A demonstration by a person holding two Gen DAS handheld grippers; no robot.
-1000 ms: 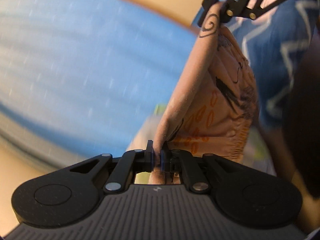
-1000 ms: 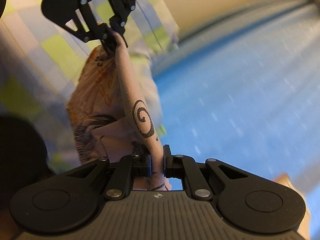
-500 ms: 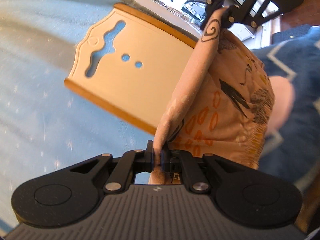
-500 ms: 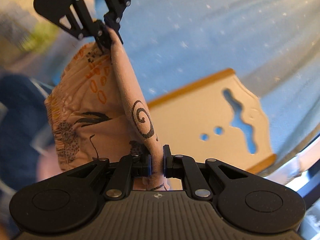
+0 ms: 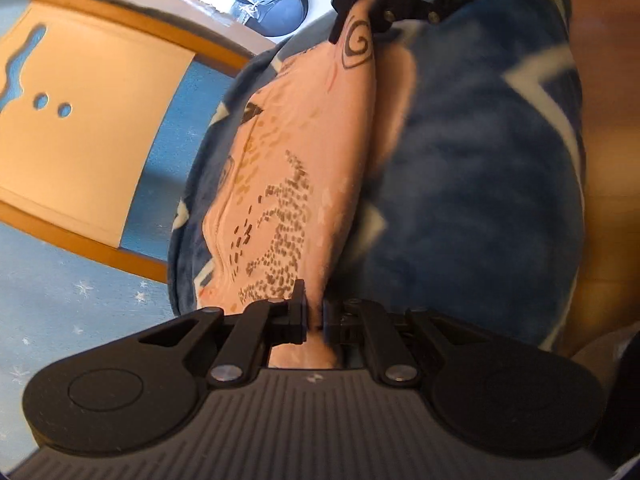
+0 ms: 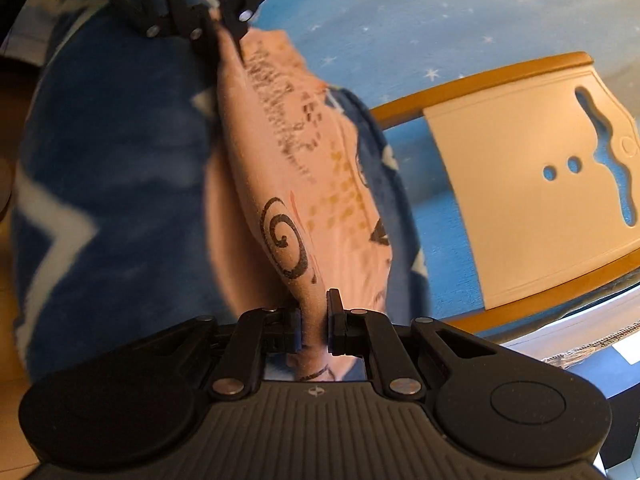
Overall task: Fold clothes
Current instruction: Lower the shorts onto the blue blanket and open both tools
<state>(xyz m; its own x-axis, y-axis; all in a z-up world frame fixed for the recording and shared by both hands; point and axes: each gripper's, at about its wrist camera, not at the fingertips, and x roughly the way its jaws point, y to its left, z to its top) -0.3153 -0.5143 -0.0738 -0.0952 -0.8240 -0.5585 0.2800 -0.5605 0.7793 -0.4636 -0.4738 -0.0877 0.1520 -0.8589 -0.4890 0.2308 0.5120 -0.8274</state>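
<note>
Peach printed garment stretched in the air between left claw and right claw, each clamped on its edge, above a blue blanket; hanging bunched, not laid flat, folding unfinished.

Star-speckled blue bed cover, with a blue zigzag-patterned blanket heaped on it.
</note>
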